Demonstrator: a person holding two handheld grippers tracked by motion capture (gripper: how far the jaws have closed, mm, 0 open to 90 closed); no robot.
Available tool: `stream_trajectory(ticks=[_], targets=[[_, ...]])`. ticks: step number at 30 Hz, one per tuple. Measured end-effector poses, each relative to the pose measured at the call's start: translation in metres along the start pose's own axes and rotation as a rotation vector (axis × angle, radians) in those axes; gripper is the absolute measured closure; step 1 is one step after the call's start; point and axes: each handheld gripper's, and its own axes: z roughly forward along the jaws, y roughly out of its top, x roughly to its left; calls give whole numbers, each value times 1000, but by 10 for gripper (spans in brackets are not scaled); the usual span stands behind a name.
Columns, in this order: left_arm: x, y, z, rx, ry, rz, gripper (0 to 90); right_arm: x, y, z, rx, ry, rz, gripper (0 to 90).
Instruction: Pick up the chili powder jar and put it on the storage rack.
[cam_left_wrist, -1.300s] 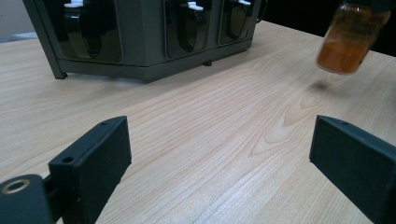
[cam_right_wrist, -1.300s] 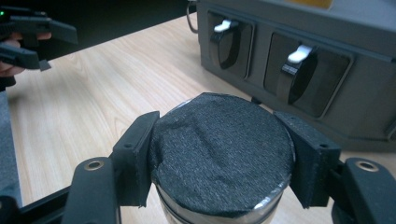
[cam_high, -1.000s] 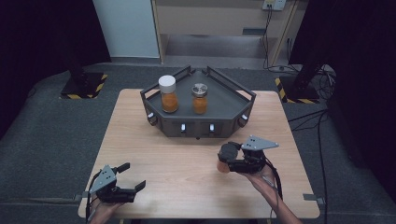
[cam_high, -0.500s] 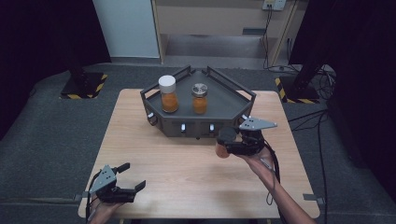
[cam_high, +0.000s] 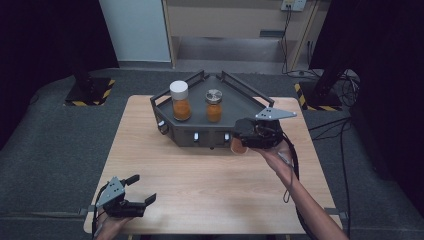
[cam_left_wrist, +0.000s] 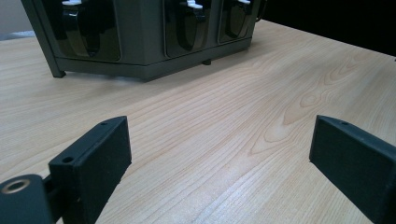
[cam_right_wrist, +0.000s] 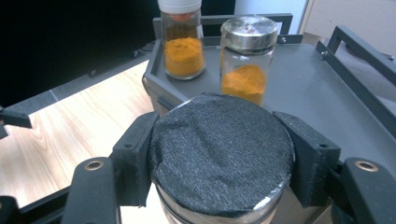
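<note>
- Work in hand: a third jar (cam_right_wrist: 219, 163) with a dark lid is being carried toward the grey tray (cam_high: 240, 97), which sits at the 12 o'clock side of the table (cam_high: 210, 185).
- Done so far, judging from the scene: two spice jars stand upright on the tray, the white-capped jar (cam_high: 179, 100) toward 11 o'clock and the metal-capped jar (cam_high: 214, 105) just to its right, near each other but apart.
- Left to do, as I judge it: lift the held jar over the tray's front wall, set it down on the open floor at the right, and release.
- Right gripper (cam_high: 240, 142): its fingers are clamped on the jar's sides just under the lid; in the high view the jar hangs at the tray's front right corner, off the table, not yet over the rim.
- Right forearm reaches in from 5 o'clock, hand held roughly level, pointing toward the tray.
- Left gripper (cam_high: 137, 192): it rests low near the table's 7 o'clock corner, fingers (cam_left_wrist: 91, 161) spread wide with nothing between them, aimed across bare wood toward the tray.
</note>
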Motion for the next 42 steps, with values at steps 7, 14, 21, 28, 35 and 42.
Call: stream_trajectory(ticks=[7, 14, 21, 28, 35, 42], targets=[[0, 0, 0, 1, 0, 0, 45, -5, 12, 5, 6, -28, 6, 349], [0, 0, 0, 1, 0, -1, 45, -11, 24, 12, 16, -61, 6, 349], [0, 0, 0, 2, 1, -2, 46, -15, 37, 20, 13, -88, 5, 349], [0, 0, 1, 2, 0, -2, 46, -17, 46, 30, 10, -109, 6, 348], [0, 0, 0, 2, 0, -2, 47, -21, 50, 41, 7, -144, 20, 348], [0, 0, 1, 3, 0, -4, 47, -25, 49, 52, -2, -187, 34, 349]])
